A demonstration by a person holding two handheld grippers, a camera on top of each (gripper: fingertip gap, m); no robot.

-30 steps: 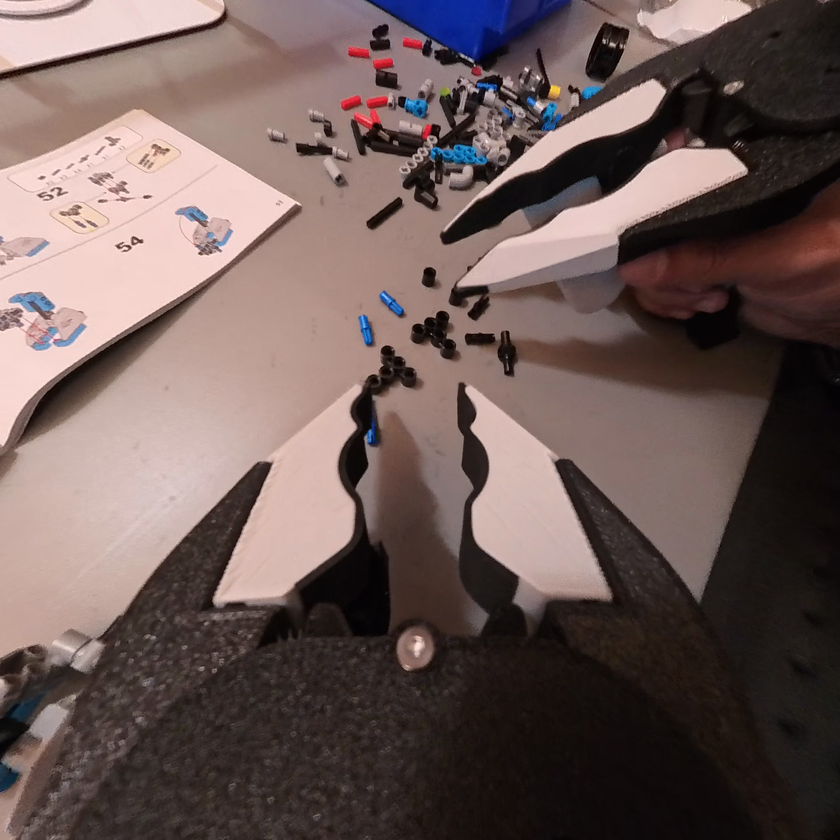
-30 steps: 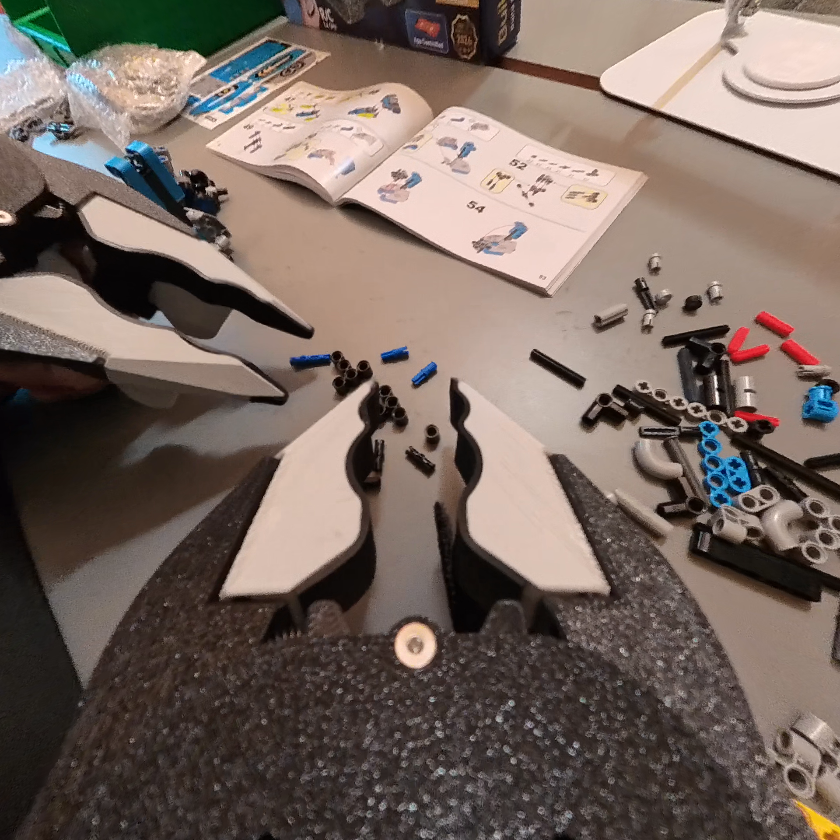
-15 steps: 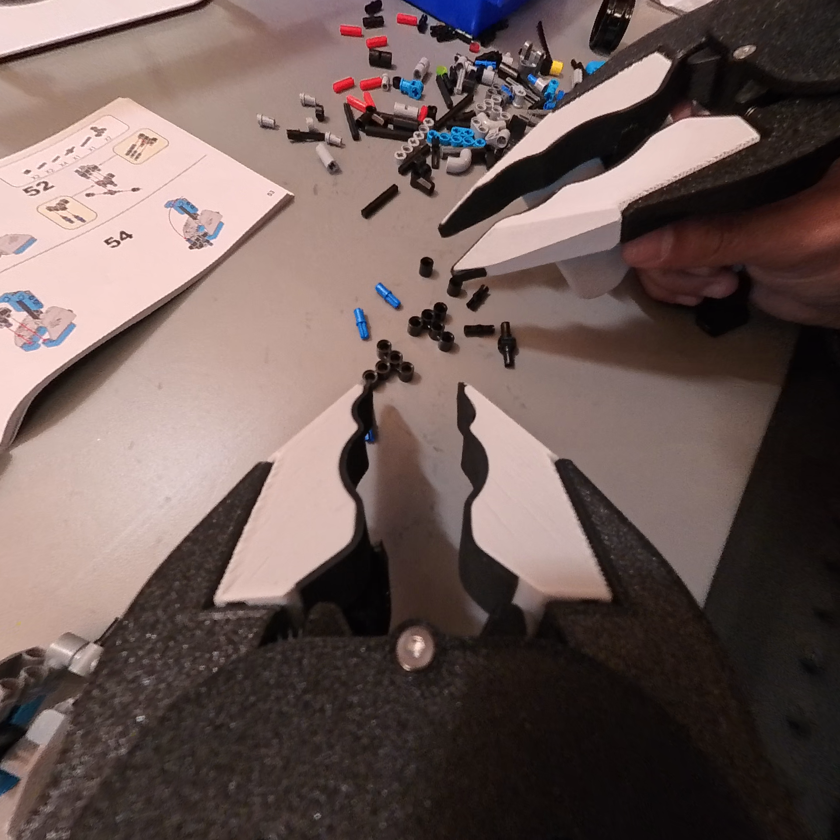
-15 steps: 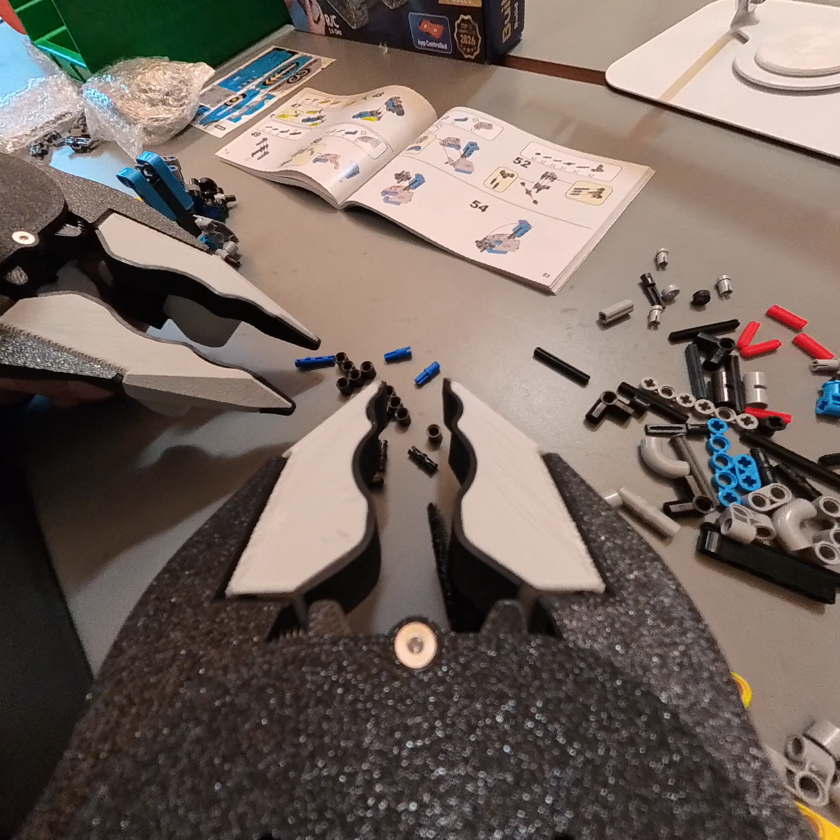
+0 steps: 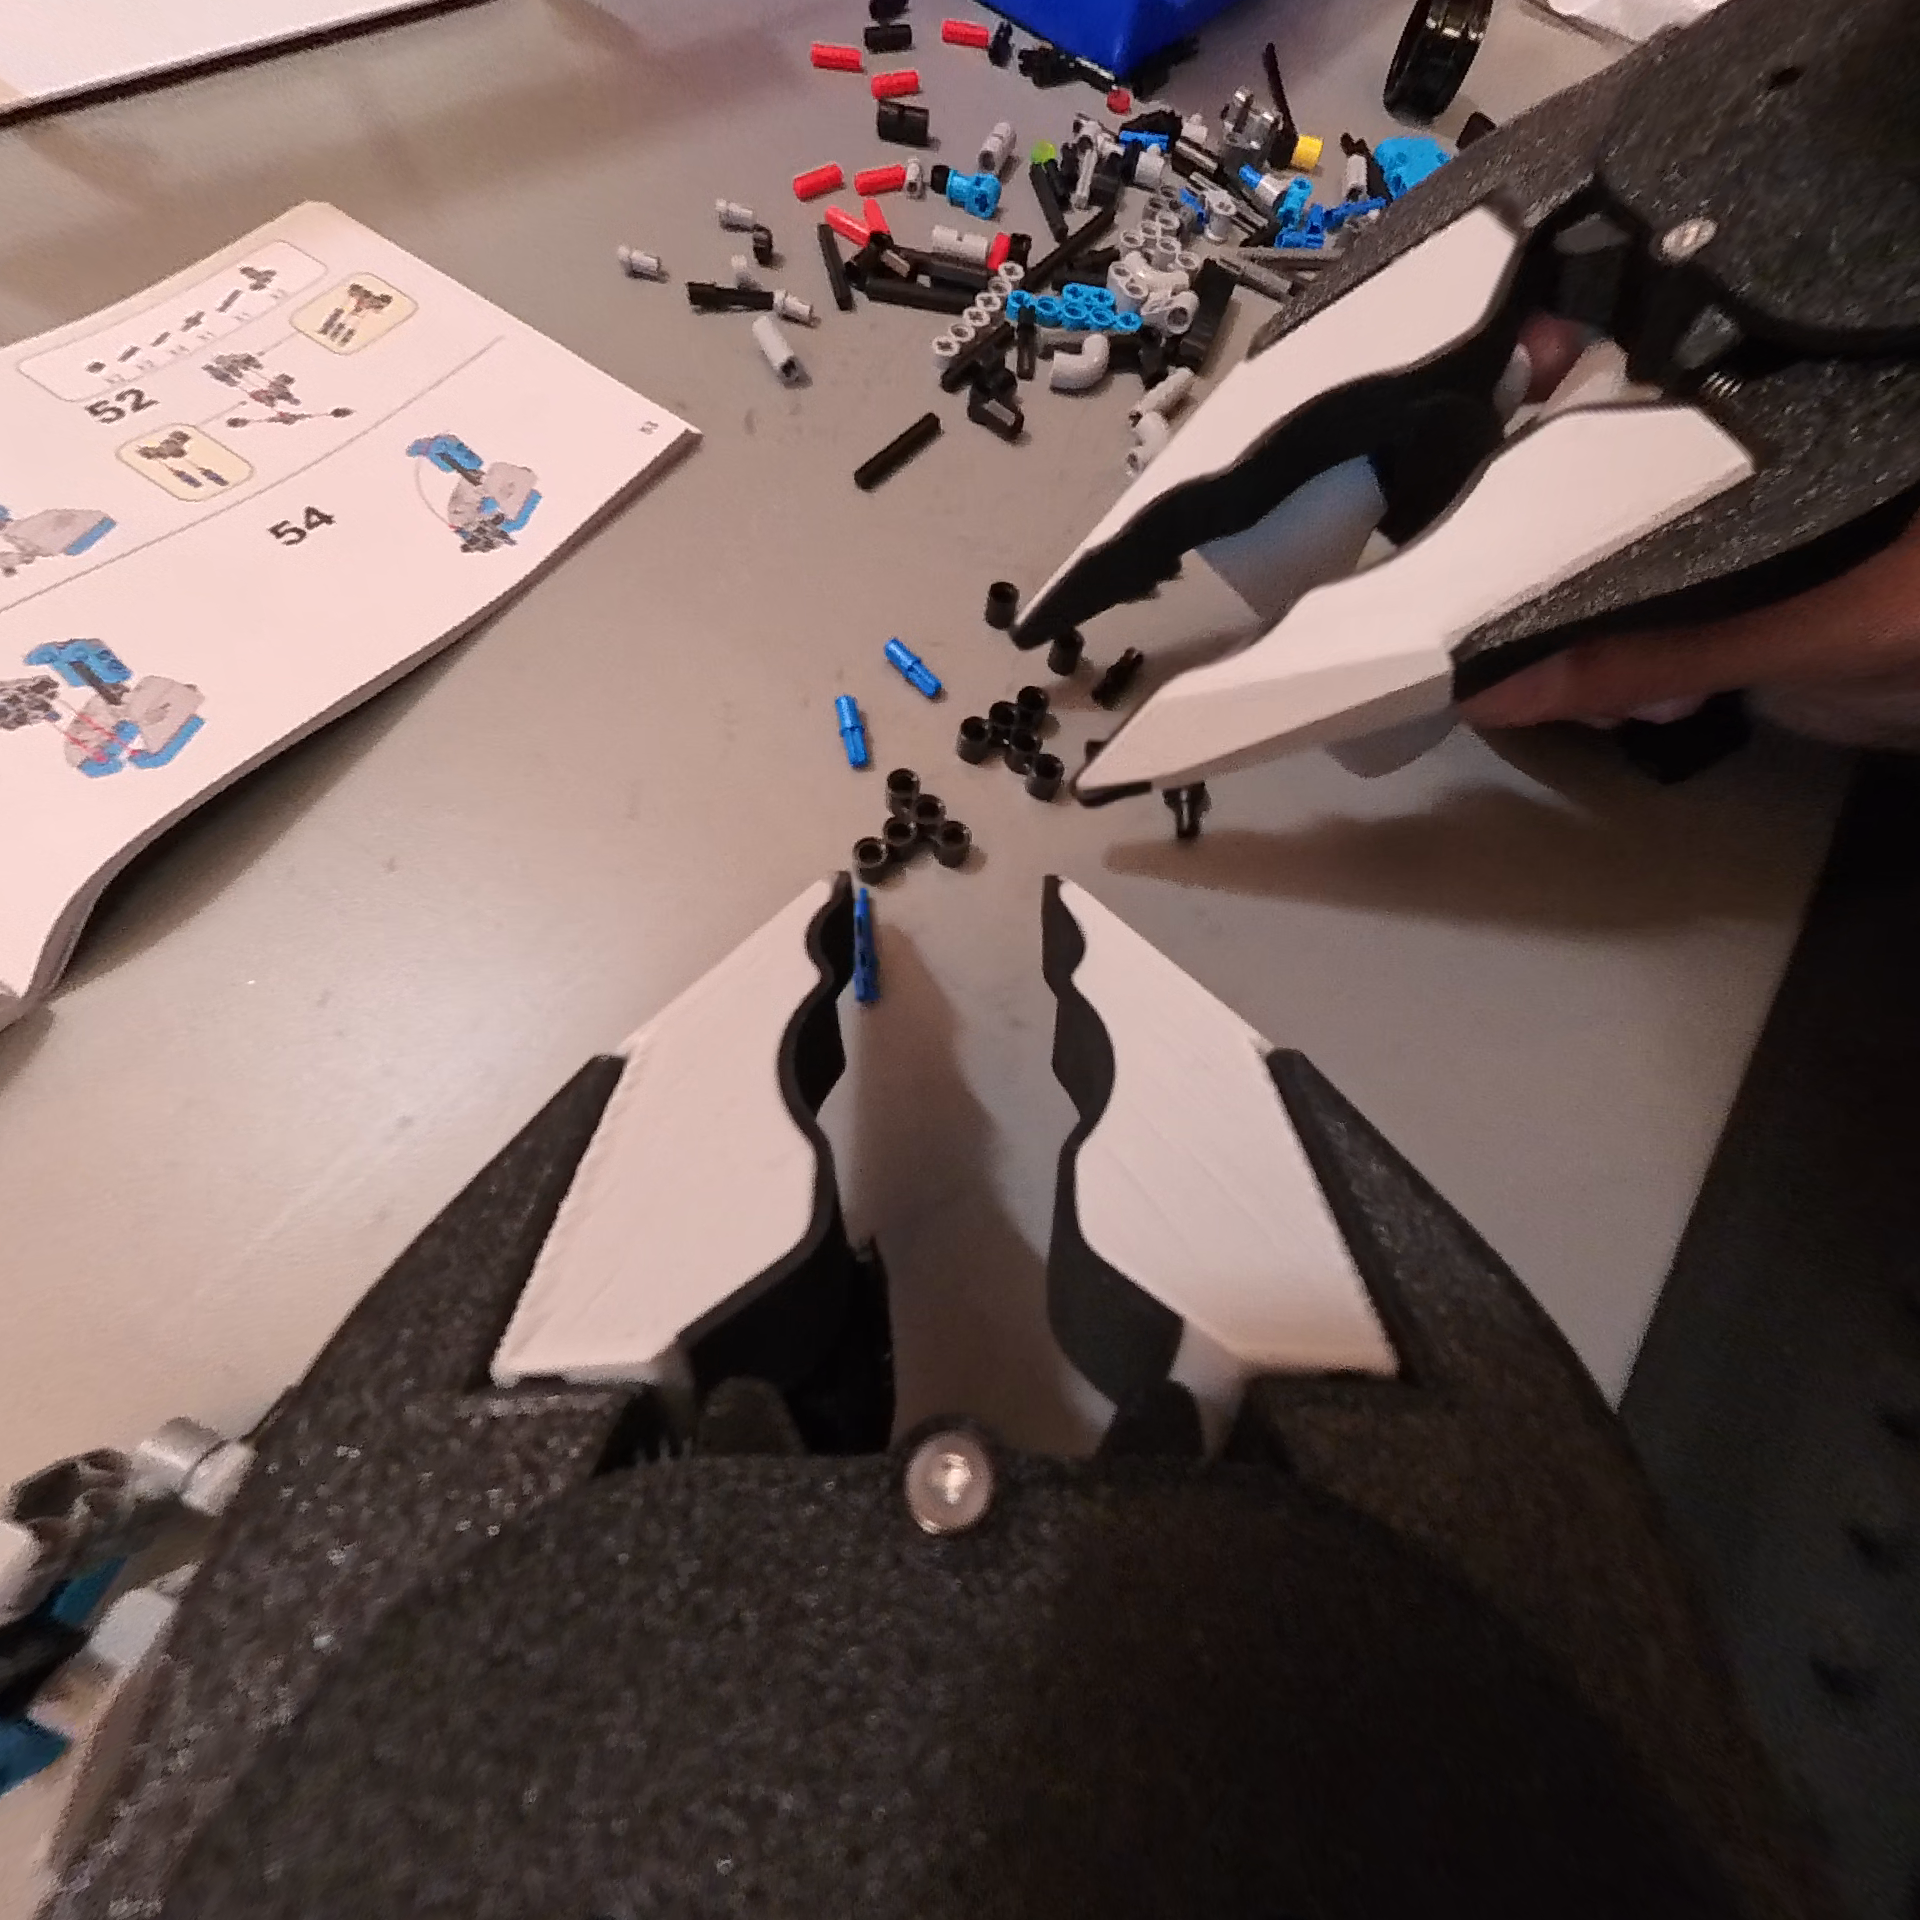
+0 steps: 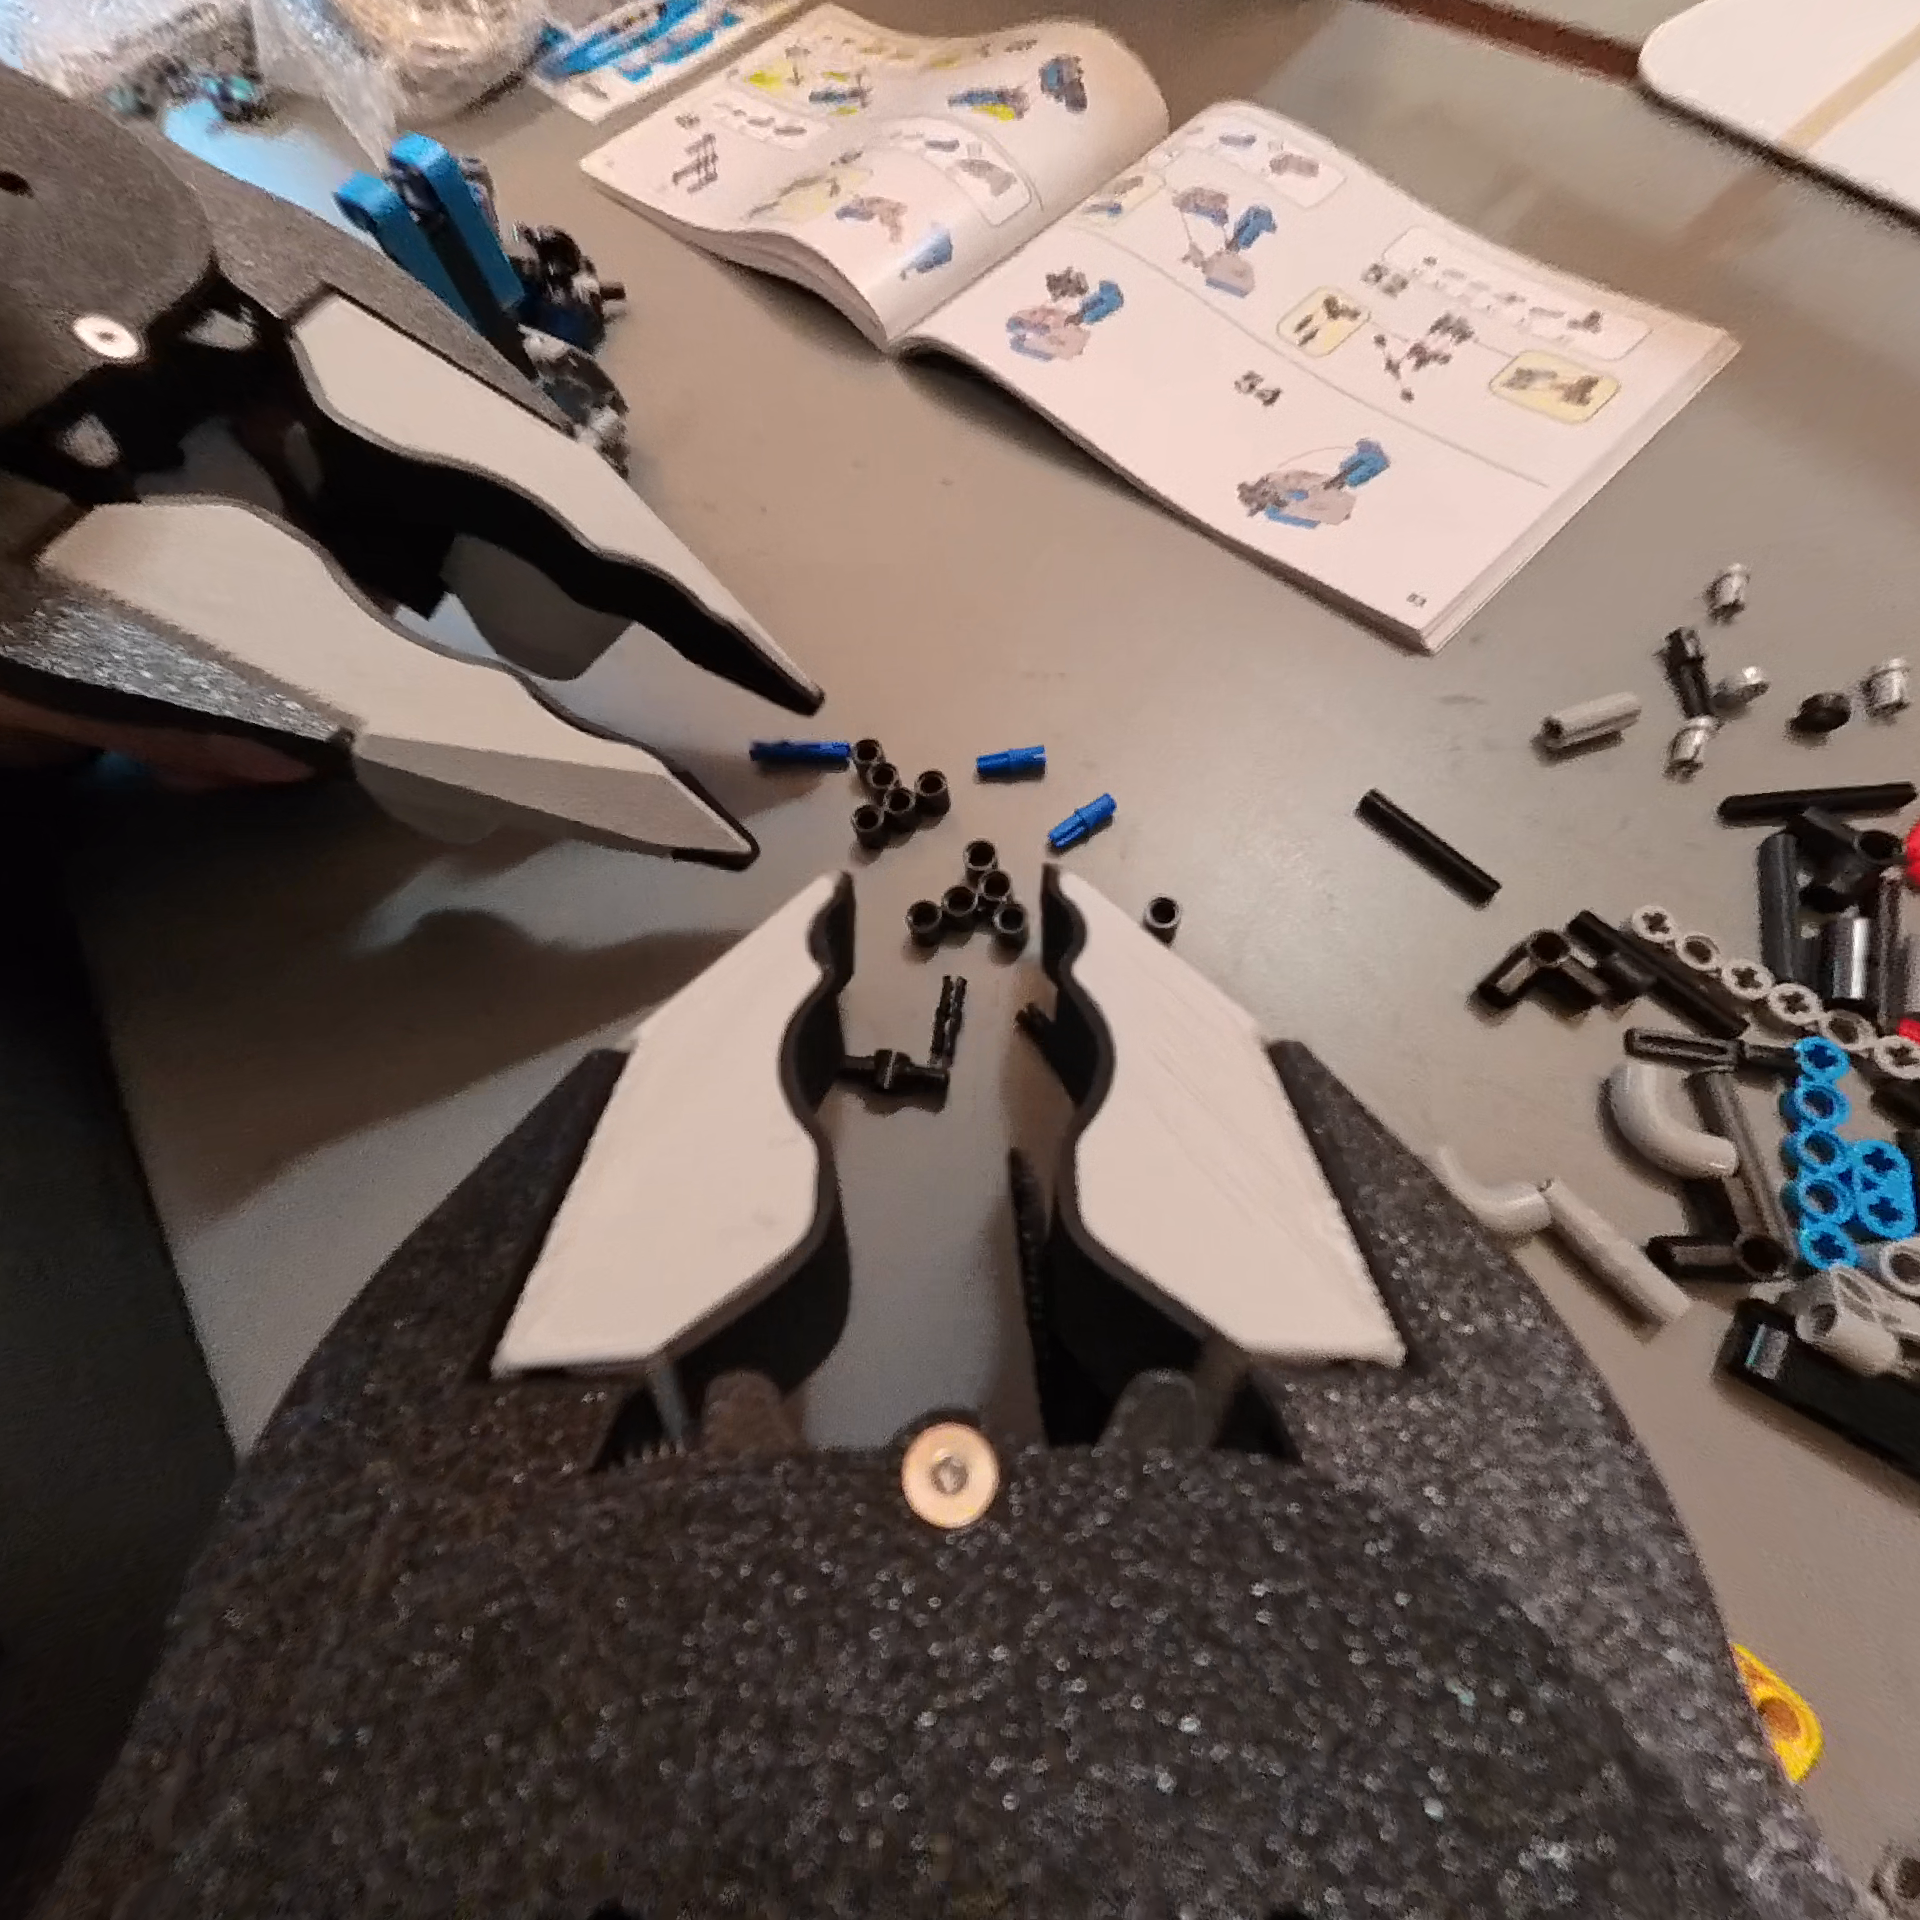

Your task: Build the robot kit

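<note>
An open booklet (image 5: 312,499) lies at the upper left on the grey tabletop (image 5: 416,935). The left gripper (image 5: 945,883), fingers apart, holds nothing beside a blue pin (image 5: 863,951). The right gripper (image 6: 945,883), fingers apart, sits around small black rings (image 6: 971,904)

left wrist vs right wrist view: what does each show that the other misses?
Left wrist view only: the black wheel and blue bin at the far edge, and a yellow piece in the loose parts.

Right wrist view only: the part-built blue model behind the left gripper, clear plastic bags, and the booklet's left page.

Both: the open instruction booklet, the right gripper, both grippers open, the black bushes and blue pins between the tips, and the grey table.
</note>
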